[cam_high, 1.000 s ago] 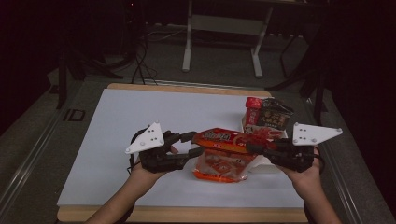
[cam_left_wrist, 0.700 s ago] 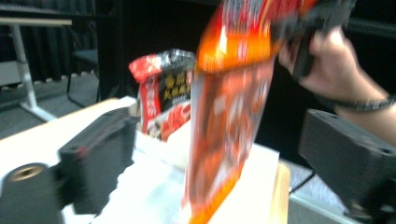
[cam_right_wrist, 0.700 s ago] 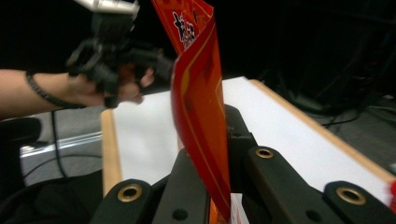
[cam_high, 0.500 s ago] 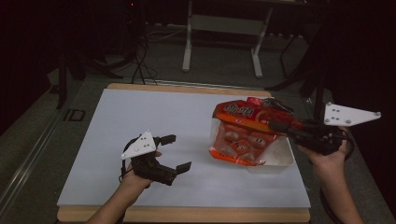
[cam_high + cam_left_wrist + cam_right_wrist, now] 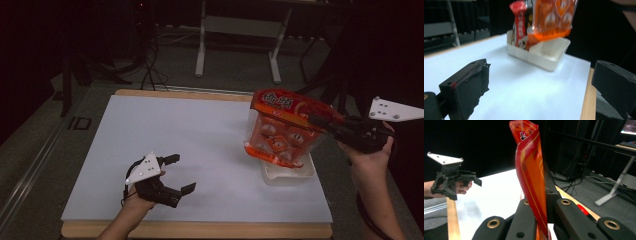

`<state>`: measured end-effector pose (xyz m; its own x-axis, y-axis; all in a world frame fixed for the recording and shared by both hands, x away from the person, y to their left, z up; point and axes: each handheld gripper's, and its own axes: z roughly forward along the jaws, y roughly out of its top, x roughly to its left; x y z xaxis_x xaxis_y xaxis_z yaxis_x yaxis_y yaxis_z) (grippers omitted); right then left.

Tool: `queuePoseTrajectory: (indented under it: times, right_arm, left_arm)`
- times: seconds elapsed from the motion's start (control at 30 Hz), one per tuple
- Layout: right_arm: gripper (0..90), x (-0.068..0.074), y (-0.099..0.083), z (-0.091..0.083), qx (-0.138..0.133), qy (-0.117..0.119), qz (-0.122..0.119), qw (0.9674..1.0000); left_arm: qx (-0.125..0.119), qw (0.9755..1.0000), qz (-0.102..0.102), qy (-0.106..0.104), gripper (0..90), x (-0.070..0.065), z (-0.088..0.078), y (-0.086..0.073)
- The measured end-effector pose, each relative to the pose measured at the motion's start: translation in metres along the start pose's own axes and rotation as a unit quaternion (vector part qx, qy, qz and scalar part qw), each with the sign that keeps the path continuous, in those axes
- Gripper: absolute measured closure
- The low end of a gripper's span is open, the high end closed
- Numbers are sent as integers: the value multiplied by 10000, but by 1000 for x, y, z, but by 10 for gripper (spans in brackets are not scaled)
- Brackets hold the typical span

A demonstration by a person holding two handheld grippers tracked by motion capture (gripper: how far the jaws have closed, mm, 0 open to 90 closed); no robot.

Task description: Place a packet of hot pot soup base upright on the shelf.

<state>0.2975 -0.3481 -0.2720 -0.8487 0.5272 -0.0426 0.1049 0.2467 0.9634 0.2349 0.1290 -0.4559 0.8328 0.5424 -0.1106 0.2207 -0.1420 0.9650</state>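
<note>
Snack bag (image 5: 282, 129), orange and red, is hanging in the air above the white tray (image 5: 290, 175) at the right edge of the tabletop (image 5: 200, 145), its lower end dangling just over the tray. Right hand-held gripper (image 5: 320, 121) is pinching the bag's upper edge between closed jaws, the film twisting up between them in the right gripper view (image 5: 530, 177). Red packets (image 5: 520, 25) are standing inside the tray. Left hand-held gripper (image 5: 177, 174) is hovering low over the tabletop's near left part, well apart from the bag, jaws spread wide with nothing between them.
</note>
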Motion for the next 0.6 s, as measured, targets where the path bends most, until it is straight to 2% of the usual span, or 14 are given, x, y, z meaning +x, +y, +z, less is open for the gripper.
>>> queuePoseTrajectory:
  times: [0.1,0.17,0.4,0.6]
  right_arm:
    - [900,-4,-2,-2,-4,-41,65,10000]
    - [900,-8,-4,-6,30,-108,98,9999]
    - [900,-18,-10,-17,31,-309,192,9993]
    - [900,-25,-14,-27,63,-461,244,9986]
  left_arm:
    - [85,10000,-23,1,16,1,-1,-6]
    - [132,9998,-173,-42,16,3,-6,-18]
    - [244,9993,-209,195,16,6,-23,-40]
    - [210,9982,-470,312,16,9,-38,-53]
